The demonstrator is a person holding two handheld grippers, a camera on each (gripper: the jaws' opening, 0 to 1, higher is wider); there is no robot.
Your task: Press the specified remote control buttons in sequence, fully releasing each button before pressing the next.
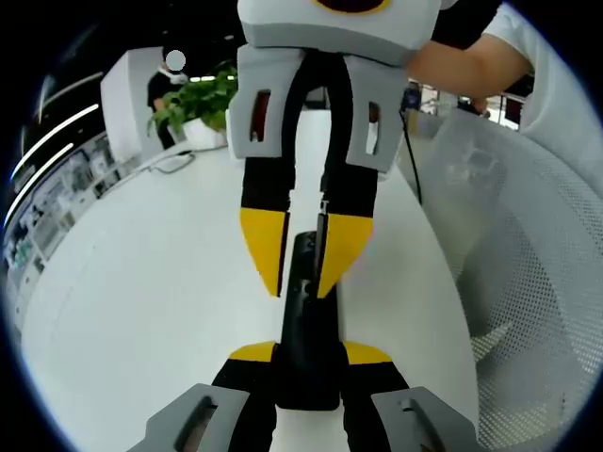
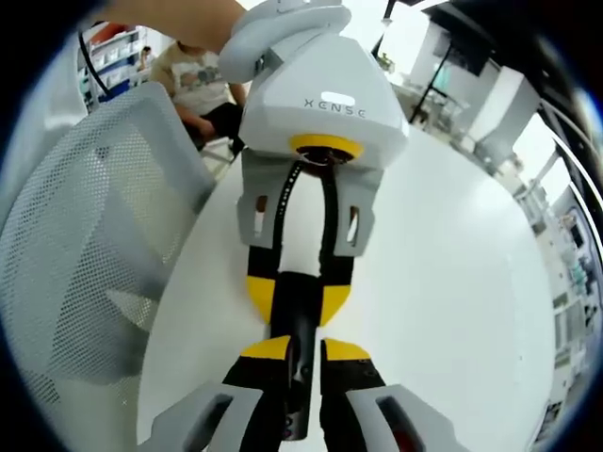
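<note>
Both grippers meet over the black remote control (image 1: 303, 325), which lies lengthwise between them on the white table (image 1: 141, 292). From the left gripper view, my left gripper (image 1: 308, 356) has its yellow-tipped jaws on either side of the remote's near end, clamped against its sides, and the right gripper (image 1: 303, 250) comes in from the top, its yellow tips drawn close together and resting on the far part of the remote. From the right gripper view the same thing is mirrored: my right gripper (image 2: 300, 350) has its jaws nearly together with the remote (image 2: 298, 325) running under them, and the left gripper (image 2: 294, 299) faces me, its tips set against the remote's two sides. I cannot tell which button the tips are on. A white mesh chair (image 2: 85, 245) stands just beside the table edge. A potted green plant (image 1: 200, 102) sits at the far end of the table, and a person's arm (image 1: 462, 58) reaches in behind the right gripper.
</note>
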